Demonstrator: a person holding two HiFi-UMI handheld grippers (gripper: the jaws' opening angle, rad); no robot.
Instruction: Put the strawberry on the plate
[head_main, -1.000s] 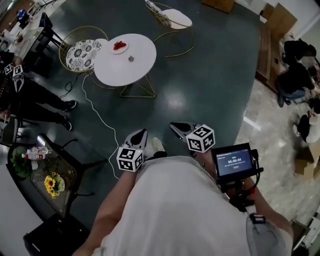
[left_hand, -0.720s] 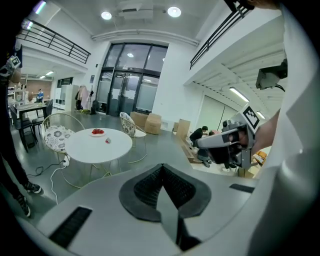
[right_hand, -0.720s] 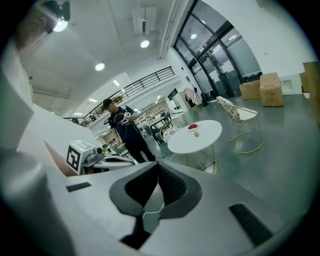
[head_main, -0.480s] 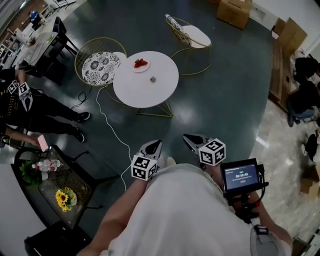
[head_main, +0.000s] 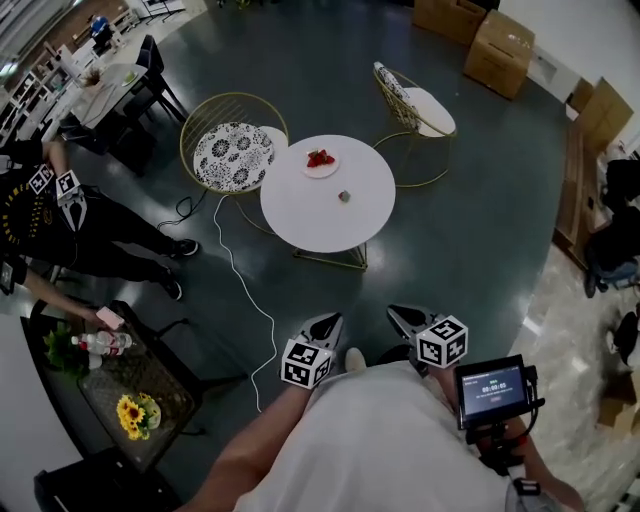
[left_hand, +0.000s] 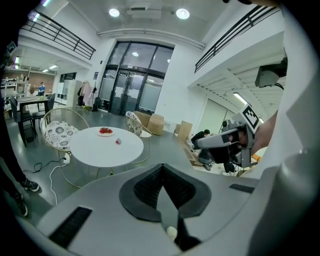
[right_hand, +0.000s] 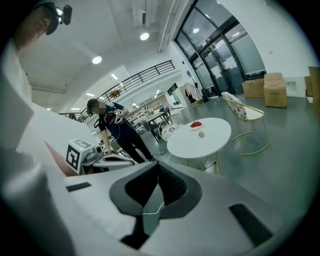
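The left gripper and the right gripper hover close against the person's body, each with its jaws pressed together on nothing; well ahead stands a round white table; toward its far edge sits a small white plate carrying red strawberries; a tiny greyish object lies near the plate, apart from it, too small to identify.

1. The right hand-held gripper has its jaws meeting at the tips, with nothing between them.
2. Well ahead, a round white bench carries a plate of strawberries, with a small pale object near it.
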